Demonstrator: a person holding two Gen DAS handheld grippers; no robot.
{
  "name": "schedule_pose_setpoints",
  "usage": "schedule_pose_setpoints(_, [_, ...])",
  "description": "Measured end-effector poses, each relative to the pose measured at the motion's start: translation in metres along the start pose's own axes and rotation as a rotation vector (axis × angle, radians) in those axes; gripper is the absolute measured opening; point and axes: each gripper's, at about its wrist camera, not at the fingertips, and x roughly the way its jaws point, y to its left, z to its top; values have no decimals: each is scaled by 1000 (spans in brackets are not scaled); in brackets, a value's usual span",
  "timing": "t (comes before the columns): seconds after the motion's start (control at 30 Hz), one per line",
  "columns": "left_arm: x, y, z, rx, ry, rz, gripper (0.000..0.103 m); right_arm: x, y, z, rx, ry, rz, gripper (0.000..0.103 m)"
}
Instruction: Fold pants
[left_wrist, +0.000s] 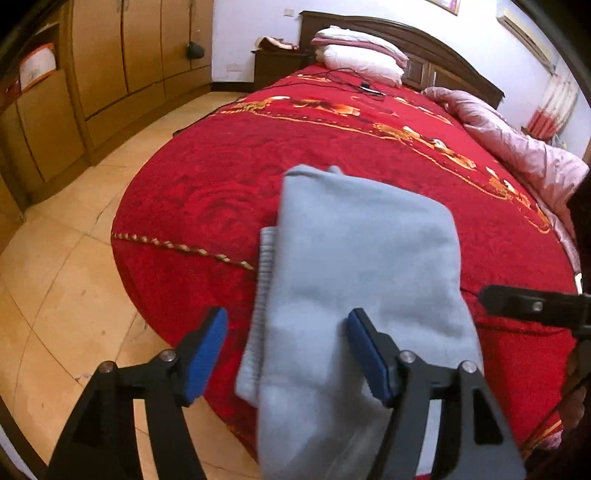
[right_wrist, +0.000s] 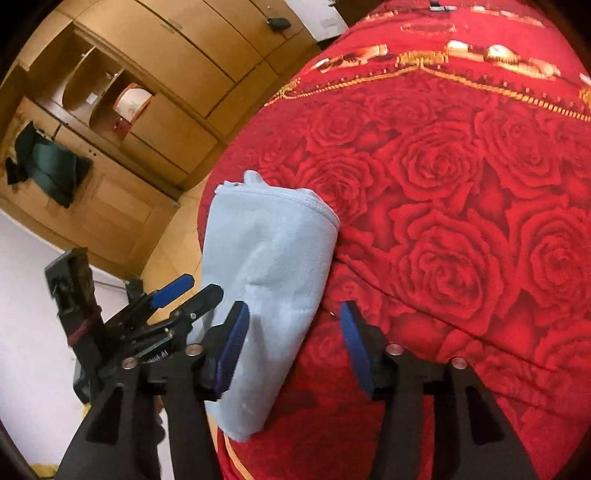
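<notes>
The light blue pants (left_wrist: 354, 258) lie folded into a thick stack near the foot corner of the red rose-patterned bedspread (left_wrist: 207, 192). A ribbed cuff shows along their left side. My left gripper (left_wrist: 286, 321) is open, its blue-padded fingers spread on either side of the stack's near end, which looks blurred. In the right wrist view the pants (right_wrist: 269, 280) run along the bed's left edge. My right gripper (right_wrist: 293, 310) is open, its left pad (right_wrist: 232, 347) over the cloth and its right pad over the bedspread (right_wrist: 443, 206). The left gripper (right_wrist: 192, 290) appears beside it, also open.
Tiled floor (left_wrist: 66, 280) and wooden wardrobes (left_wrist: 122, 55) lie left of the bed. Pillows (left_wrist: 362, 59) sit at the headboard, and a pink quilt (left_wrist: 517, 147) runs along the far right side. A phone with its cable (left_wrist: 369, 88) rests on the bedspread. One finger of my right gripper (left_wrist: 532, 306) reaches in from the right.
</notes>
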Motion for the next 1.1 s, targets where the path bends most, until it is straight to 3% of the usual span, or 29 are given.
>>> schedule_pose_setpoints(0.13, [-3,16,0,-75,28,-75,71,-1,-1,-6,5,12,-7,57])
schedule_pose_setpoints(0.27, [-3,20,0,-92,42,-100,71,3,-10,-11,49,33,4,57])
schedule_pose_setpoints(0.77, [17,13,2,-65,76,-117,75,51,2,-9,54,109,69,57])
schedule_pose_setpoints(1.1, [29,18,6,-81,84,-157,81,70,-19,-15,115,103,153,67])
